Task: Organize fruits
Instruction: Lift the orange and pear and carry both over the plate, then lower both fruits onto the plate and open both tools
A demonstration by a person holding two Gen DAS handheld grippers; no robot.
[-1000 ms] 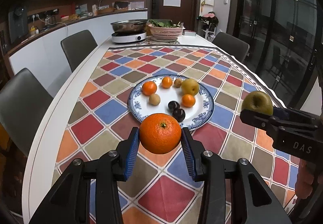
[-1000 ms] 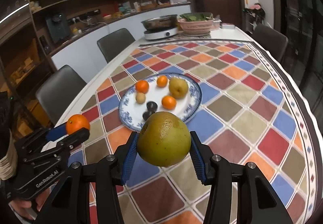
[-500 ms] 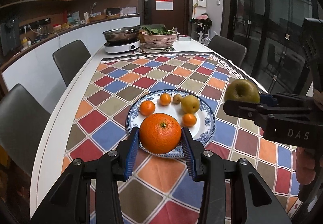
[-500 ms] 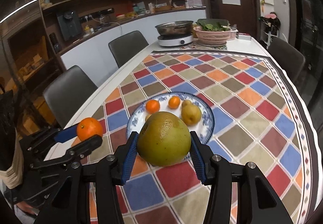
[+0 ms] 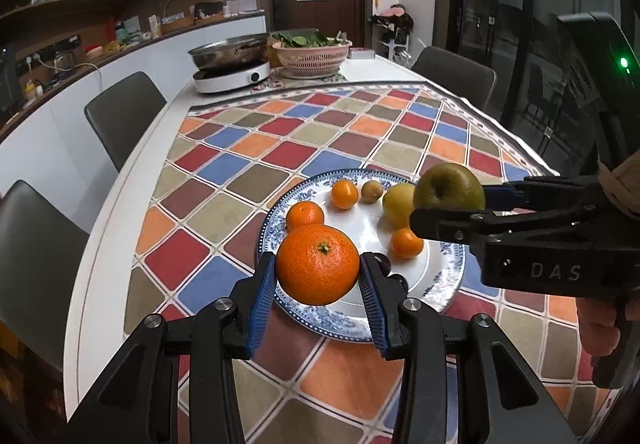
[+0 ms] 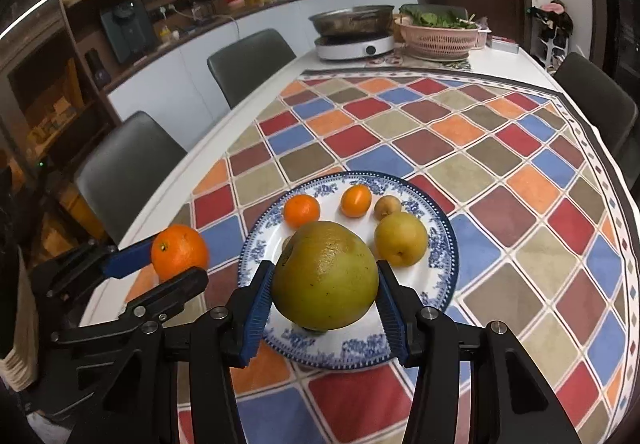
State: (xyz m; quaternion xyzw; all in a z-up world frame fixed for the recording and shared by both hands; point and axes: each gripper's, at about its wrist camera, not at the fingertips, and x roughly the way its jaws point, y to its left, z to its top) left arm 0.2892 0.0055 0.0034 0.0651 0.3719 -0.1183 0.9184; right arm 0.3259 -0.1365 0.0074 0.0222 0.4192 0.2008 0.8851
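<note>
My left gripper [image 5: 318, 276] is shut on a large orange [image 5: 318, 269], held above the near rim of a blue-and-white plate [image 5: 450, 278]. My right gripper [image 6: 325, 290] is shut on a big green-yellow pear [image 6: 325, 274], also over the plate [image 6: 442, 240]. Each gripper shows in the other's view: the right one with its pear [image 5: 448, 189] at the right, the left one with its orange [image 6: 180, 253] at the left. On the plate lie small oranges [image 5: 344, 194], a yellow pear [image 6: 400, 238], a small brown fruit [image 5: 371, 191] and dark fruits partly hidden behind the held orange.
A checked cloth [image 5: 352, 140] covers the white table. At the far end stand a cooker with a steel pan [image 5: 230, 62] and a pink basket of greens [image 5: 312, 58]. Dark chairs [image 5: 124, 116] line the table's sides. A person's hand [image 5: 604, 332] holds the right gripper.
Both grippers drew back toward the near end of the table with their fruits still clamped; the plate now sits right under and behind the held fruits instead of further ahead.
</note>
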